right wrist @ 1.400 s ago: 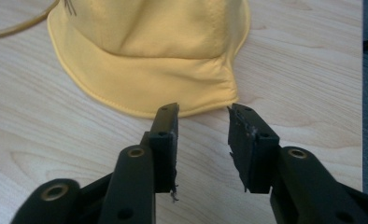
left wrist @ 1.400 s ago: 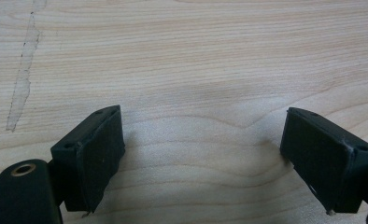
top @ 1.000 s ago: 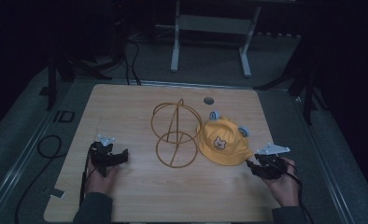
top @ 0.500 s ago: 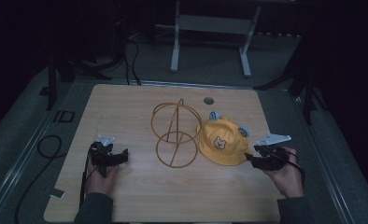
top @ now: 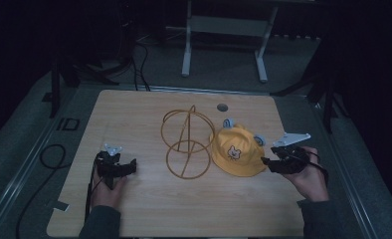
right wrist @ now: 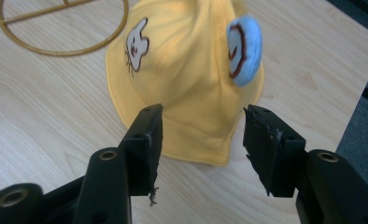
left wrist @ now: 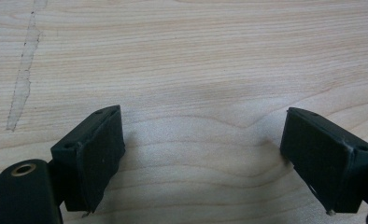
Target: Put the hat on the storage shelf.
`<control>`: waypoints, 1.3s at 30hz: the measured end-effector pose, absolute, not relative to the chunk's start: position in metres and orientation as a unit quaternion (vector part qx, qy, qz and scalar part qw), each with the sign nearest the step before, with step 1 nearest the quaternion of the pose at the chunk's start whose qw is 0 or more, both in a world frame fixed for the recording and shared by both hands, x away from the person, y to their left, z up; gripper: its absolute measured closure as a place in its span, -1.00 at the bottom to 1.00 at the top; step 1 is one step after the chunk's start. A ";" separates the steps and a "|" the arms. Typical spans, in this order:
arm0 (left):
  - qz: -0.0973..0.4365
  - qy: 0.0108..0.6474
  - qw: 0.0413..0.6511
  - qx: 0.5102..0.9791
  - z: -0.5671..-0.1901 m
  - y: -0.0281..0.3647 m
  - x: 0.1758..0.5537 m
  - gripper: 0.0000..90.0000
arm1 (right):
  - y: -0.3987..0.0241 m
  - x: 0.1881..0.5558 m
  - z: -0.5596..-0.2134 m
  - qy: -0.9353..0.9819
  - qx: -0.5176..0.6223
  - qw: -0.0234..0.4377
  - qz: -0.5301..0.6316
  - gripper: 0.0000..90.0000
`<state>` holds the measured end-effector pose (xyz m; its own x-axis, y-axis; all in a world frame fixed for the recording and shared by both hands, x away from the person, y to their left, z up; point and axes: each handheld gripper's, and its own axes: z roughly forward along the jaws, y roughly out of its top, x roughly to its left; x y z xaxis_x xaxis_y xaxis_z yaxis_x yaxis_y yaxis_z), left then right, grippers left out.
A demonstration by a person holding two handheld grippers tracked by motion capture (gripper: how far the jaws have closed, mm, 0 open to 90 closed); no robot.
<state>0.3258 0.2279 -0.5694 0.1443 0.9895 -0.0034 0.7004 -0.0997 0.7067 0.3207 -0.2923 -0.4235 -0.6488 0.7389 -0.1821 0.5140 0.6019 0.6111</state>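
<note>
- Right gripper [right wrist: 198,140], jaws just opening and holding nothing, faces the yellow hat's [right wrist: 182,65] brim straight ahead.
- The hat lies flat beside the wire stand [top: 186,142].
- Left gripper [left wrist: 205,158], spread wide over bare table [left wrist: 196,56], sits well apart.

Both grippers are black with blocky fingers [left wrist: 94,154], brass-ringed holes, grey three-cornered top plates; sleeves look dark grey.

On the worktop [top: 134,209]: one yellow hat [top: 236,157], one wire stand [top: 186,142]. Two grippers, left gripper [top: 129,166] and right gripper [top: 267,158].
</note>
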 end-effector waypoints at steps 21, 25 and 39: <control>0.249 0.605 0.290 0.699 -0.569 0.228 0.326 -0.70 | -0.278 0.346 -0.392 0.885 0.326 0.211 0.257 0.01; 0.249 0.605 0.290 0.699 -0.569 0.228 0.326 -0.70 | -0.274 0.353 -0.390 0.888 0.322 0.201 0.259 0.00; 0.249 0.605 0.291 0.698 -0.569 0.228 0.326 -0.70 | -0.262 0.370 -0.388 0.901 0.308 0.186 0.244 -0.02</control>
<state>0.3258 0.2277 -0.5694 0.1431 0.9897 -0.0041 0.6996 -0.0982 0.7078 0.3702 -0.2615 -0.3881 -0.7411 0.6458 -0.1837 0.4646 0.6907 0.5542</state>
